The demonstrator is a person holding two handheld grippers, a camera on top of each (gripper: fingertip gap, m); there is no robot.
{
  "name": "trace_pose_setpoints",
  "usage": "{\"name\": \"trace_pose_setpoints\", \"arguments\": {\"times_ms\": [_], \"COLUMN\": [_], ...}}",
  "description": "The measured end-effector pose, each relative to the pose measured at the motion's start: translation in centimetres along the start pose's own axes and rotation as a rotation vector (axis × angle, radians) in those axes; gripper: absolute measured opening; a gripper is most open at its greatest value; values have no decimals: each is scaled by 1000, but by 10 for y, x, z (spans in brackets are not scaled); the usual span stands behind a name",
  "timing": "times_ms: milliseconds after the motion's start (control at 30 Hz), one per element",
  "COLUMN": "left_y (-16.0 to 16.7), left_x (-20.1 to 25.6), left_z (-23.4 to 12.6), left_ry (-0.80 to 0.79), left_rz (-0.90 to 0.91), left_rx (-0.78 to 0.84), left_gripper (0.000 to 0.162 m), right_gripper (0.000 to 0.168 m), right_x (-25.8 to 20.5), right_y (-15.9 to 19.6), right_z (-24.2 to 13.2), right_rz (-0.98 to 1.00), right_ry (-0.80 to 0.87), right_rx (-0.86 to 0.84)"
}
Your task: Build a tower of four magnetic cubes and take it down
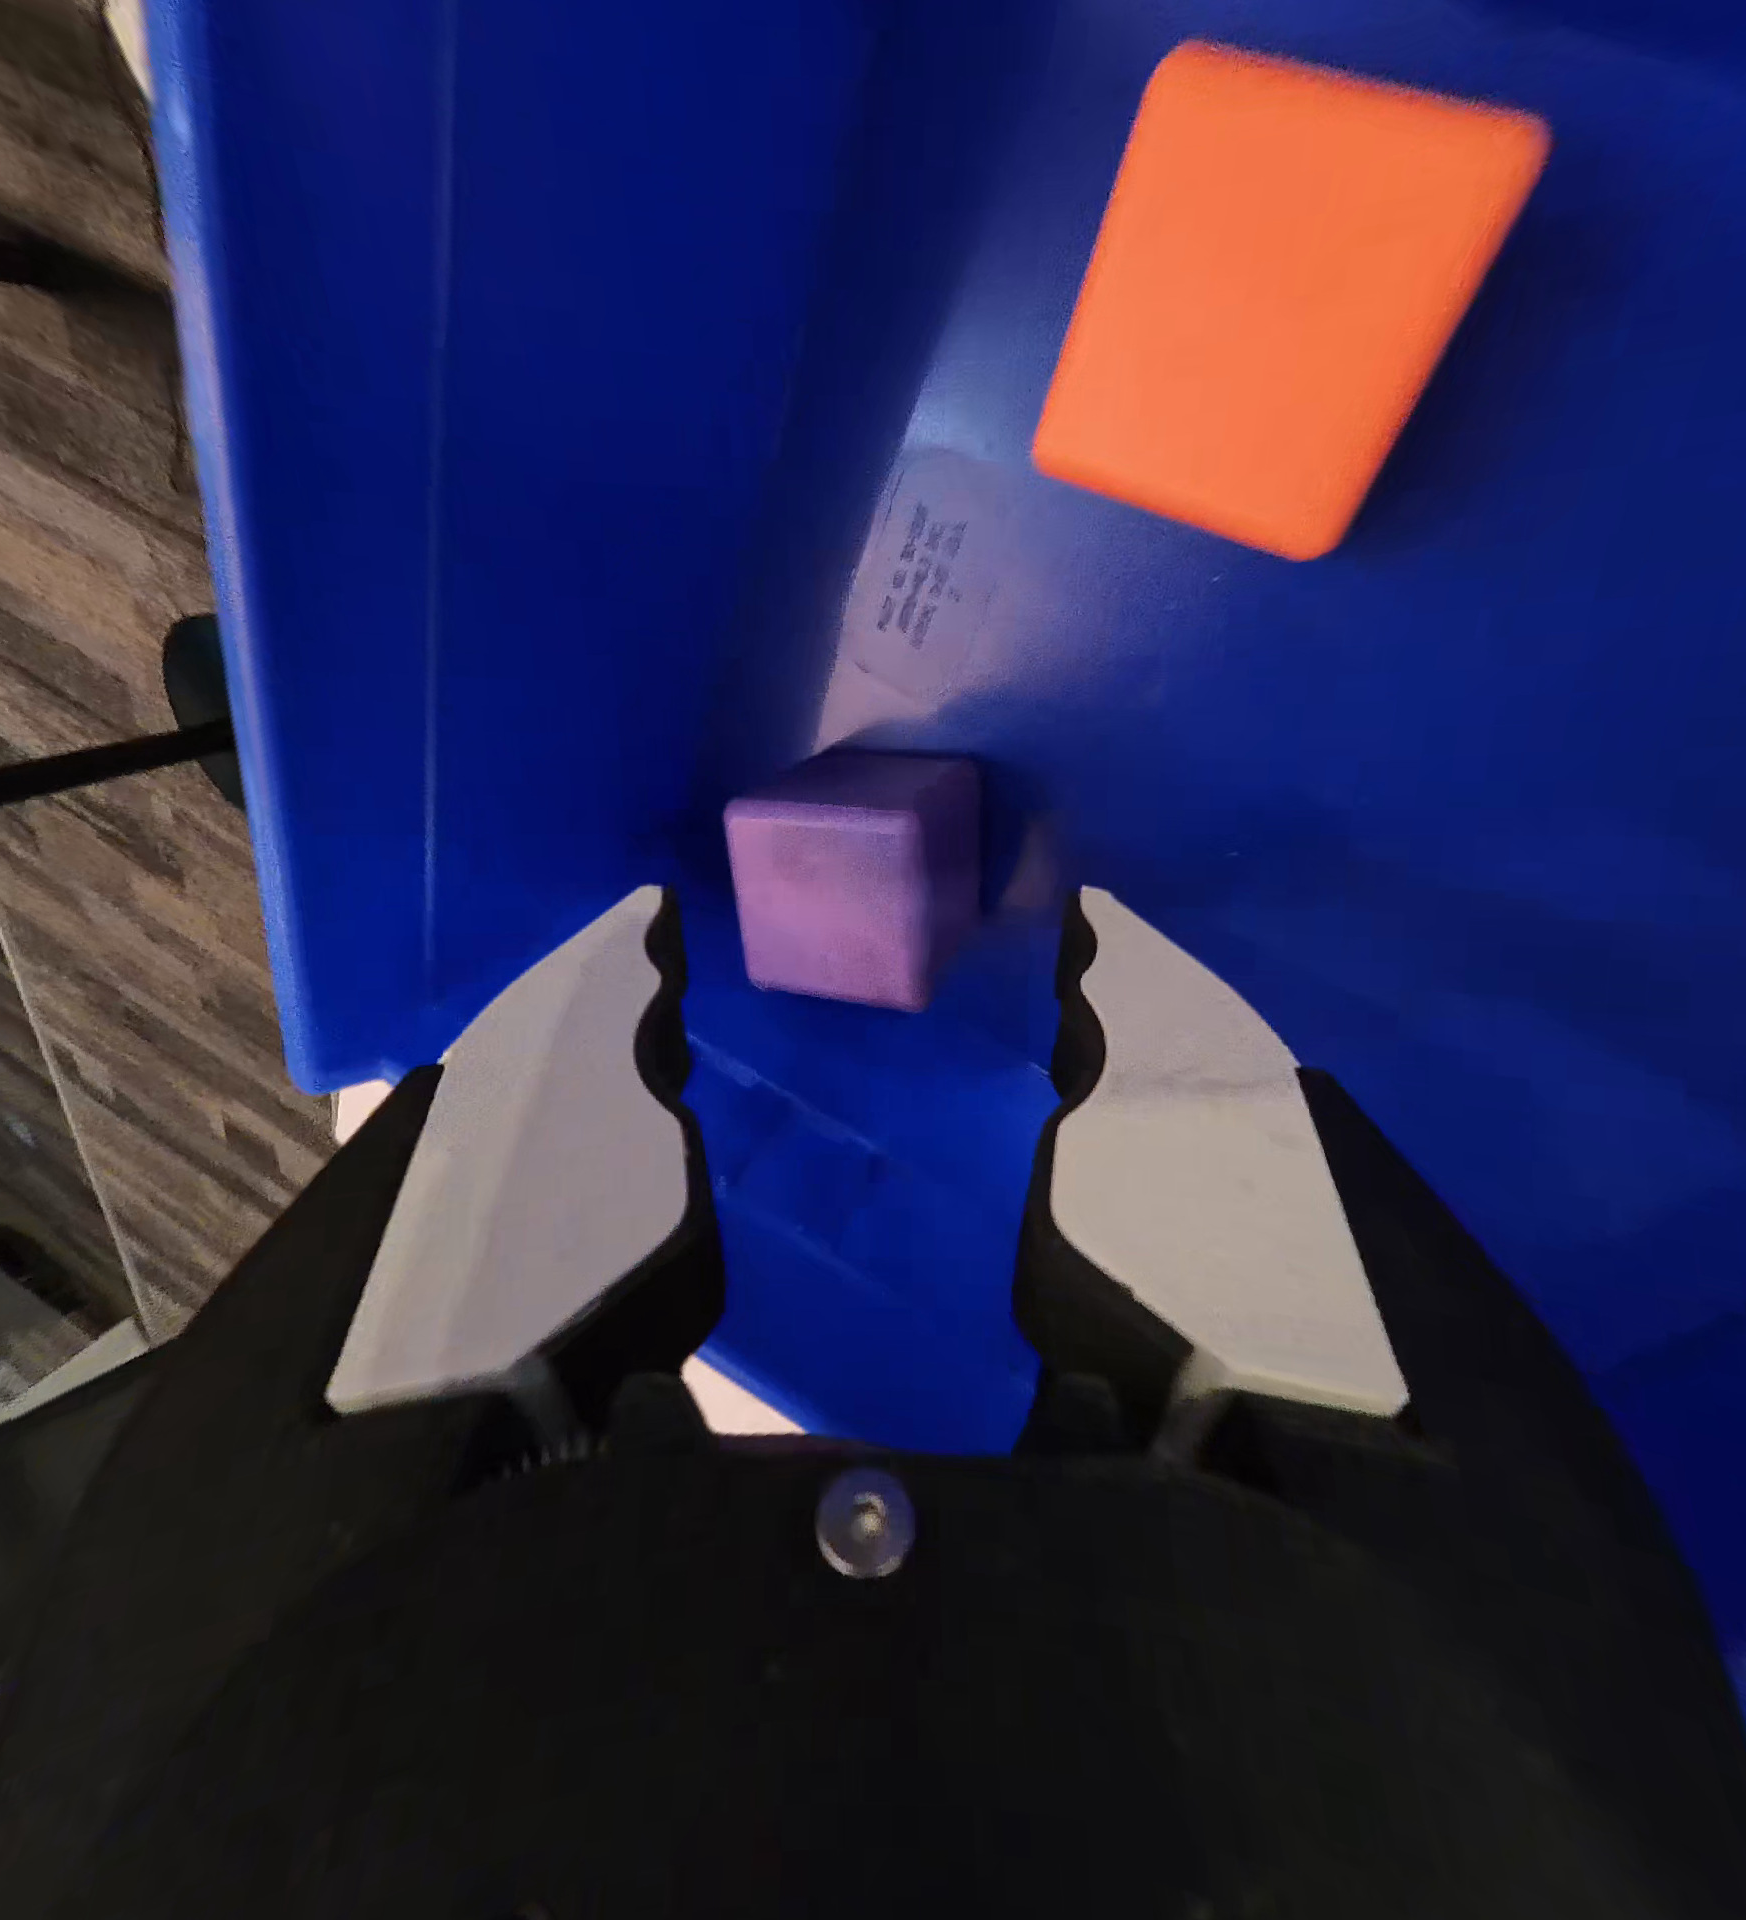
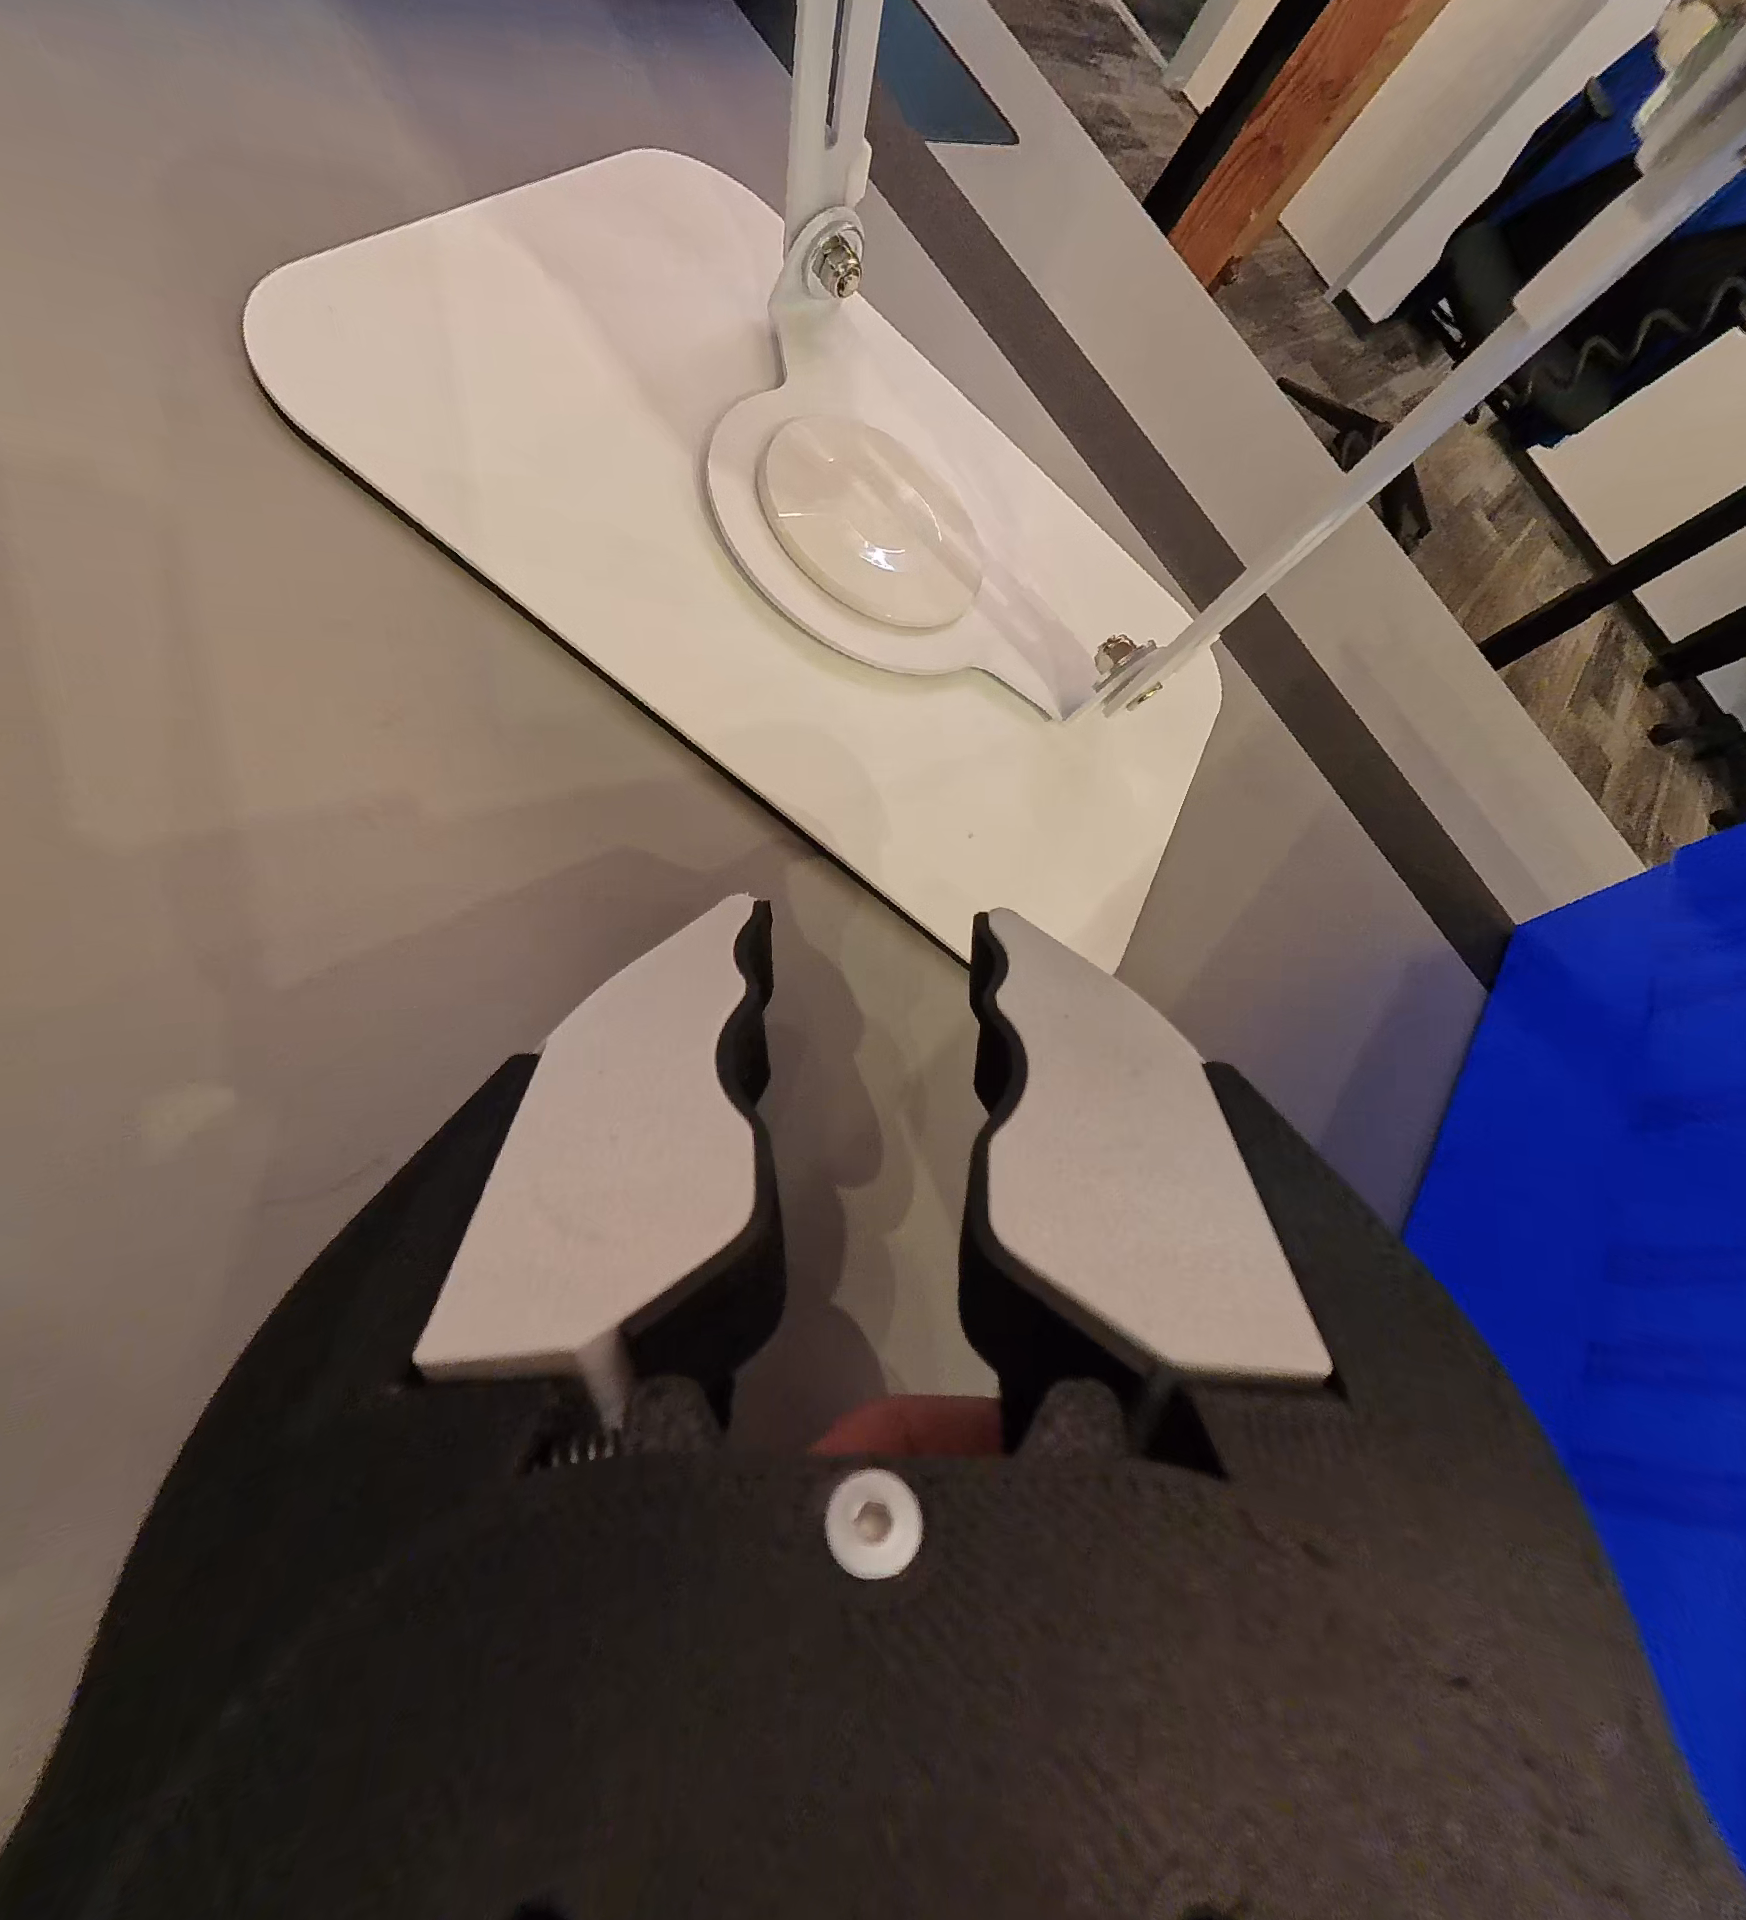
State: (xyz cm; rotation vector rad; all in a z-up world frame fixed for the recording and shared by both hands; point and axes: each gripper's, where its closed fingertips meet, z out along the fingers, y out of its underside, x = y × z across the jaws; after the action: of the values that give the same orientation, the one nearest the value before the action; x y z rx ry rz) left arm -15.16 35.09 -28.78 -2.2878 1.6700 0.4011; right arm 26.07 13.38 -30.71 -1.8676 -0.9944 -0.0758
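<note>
In the left wrist view a purple cube [image 1: 848, 894] lies in a corner inside a blue bin [image 1: 557, 520]. An orange cube [image 1: 1284, 301] lies farther in, on the bin's floor, blurred. My left gripper [image 1: 874, 914] is open and empty, its fingertips on either side of the purple cube's near face, not touching it. In the right wrist view my right gripper [image 2: 869, 940] is open and empty above the grey table [image 2: 173, 727]. A sliver of something red [image 2: 900, 1429] shows at the base of its jaws. No other cubes are in view.
A white stand base plate [image 2: 557, 416] with two thin white arms lies on the table ahead of the right gripper. The blue bin's outer wall [image 2: 1627, 1143] is at the right. Wood-pattern floor [image 1: 38, 623], chairs and desks lie beyond the table edge. The left gripper's tips are roughly 45 cm from the right gripper's.
</note>
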Motion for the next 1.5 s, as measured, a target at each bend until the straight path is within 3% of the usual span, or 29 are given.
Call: {"name": "trace_pose_setpoints", "arguments": {"times_ms": [200, 333, 533, 667, 800, 1033, 1300, 1500], "left_y": [8, 17, 17, 10, 6, -16, -103, -170], "left_x": [-8, -5, -5, -3, 14, 96, 228, 299], "left_z": [25, 35, 30, 1, -58, -164, -227, -243], "left_ry": [38, 73, 60, 1, -74, -151, -48, 98], "left_rz": [23, 34, 27, -32, -122, -245, -219, -230], "left_rx": [-122, -218, -200, -63, 125, 503, 880, 1114], "left_gripper": [70, 56, 53, 52, 51, 52, 51, 51], "right_gripper": [37, 37, 37, 37, 37, 37, 36, 36], "right_x": [-1, -1, -1, -1, -1, -1, 0, 1], "right_y": [0, 0, 0, 0, 0, 1, 0, 0], "right_z": [0, 0, 0, 0, 0, 1, 0, 0], "right_rz": [-6, -5, -5, -4, -3, -1, 11, 18], "right_ry": [-3, -4, -5, -6, -6, -5, -7, -9], "right_rx": [-2, -1, -2, -3, -3, -5, 0, 1]}}
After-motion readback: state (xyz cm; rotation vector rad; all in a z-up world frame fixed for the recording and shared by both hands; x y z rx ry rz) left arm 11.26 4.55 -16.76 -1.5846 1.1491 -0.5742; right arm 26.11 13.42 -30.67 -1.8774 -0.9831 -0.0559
